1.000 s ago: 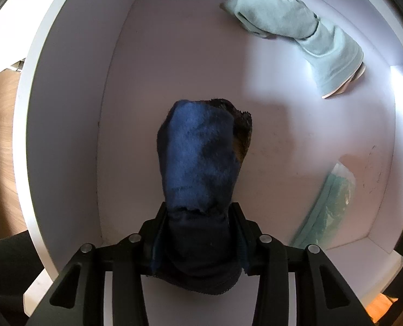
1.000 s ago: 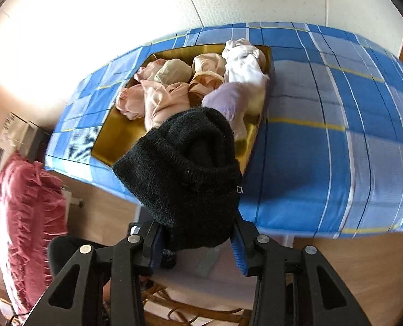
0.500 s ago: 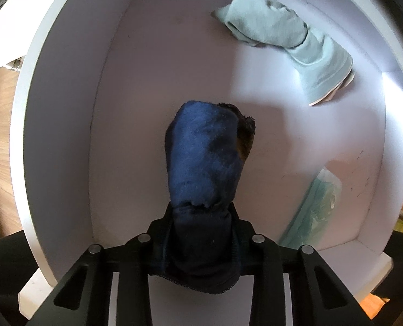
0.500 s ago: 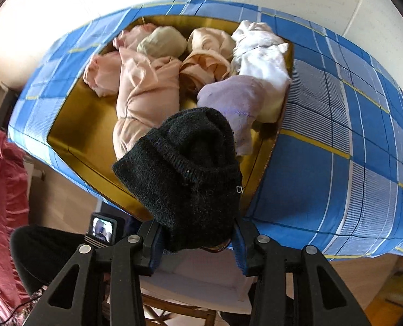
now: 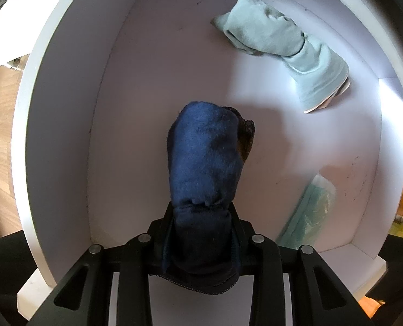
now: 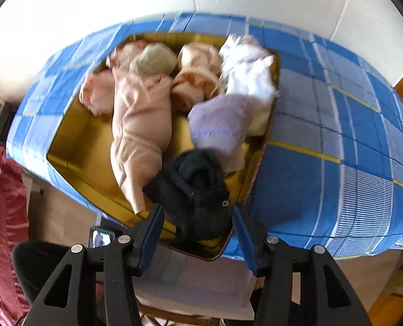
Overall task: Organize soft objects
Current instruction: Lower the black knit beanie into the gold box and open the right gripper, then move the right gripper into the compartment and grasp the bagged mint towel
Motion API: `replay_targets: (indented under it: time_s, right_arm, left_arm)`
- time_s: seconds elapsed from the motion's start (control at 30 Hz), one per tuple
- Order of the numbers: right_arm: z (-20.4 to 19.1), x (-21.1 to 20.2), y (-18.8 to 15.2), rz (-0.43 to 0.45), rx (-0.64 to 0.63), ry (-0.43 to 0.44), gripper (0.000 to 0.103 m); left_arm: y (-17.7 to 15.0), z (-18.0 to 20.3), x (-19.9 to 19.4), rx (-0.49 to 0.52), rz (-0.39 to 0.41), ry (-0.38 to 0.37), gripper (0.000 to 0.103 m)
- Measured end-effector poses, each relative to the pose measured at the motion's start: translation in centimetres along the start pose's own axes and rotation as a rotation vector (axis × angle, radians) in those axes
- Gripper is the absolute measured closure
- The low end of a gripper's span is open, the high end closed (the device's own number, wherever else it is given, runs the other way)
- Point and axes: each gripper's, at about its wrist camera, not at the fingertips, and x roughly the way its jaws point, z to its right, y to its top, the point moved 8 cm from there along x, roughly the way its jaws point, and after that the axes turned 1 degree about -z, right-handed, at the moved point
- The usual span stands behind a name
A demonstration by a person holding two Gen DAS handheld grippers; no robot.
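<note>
Navy sock [image 5: 205, 163] clamped by left hand-held gripper [image 5: 201, 233] over white bin [image 5: 63, 125] (right hand-held gripper [image 6: 198, 228] opening).

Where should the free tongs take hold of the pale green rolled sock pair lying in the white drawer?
Probably across the thick cuffed end of the pale green rolled sock pair, coming straight down from above. It lies flat on the floor of the white drawer, with open floor on both long sides, and that wrapped cuff is the bulkiest, firmest part, so the bundle should stay together.

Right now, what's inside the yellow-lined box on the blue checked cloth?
The yellow-lined box holds pink rolls, a greenish roll, white and lilac bundles, and a black knit piece. Whatever lies under them is covered.
</note>
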Motion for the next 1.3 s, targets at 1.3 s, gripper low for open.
replay_targets:
  time_s: [1.3]
  right_arm:
    - [-3.3,19.6,-23.4,-0.364,0.070,0.182,0.050]
  left_arm:
    - [-1.9,-0.9,-4.7,-0.095,0.099,-0.037,0.069]
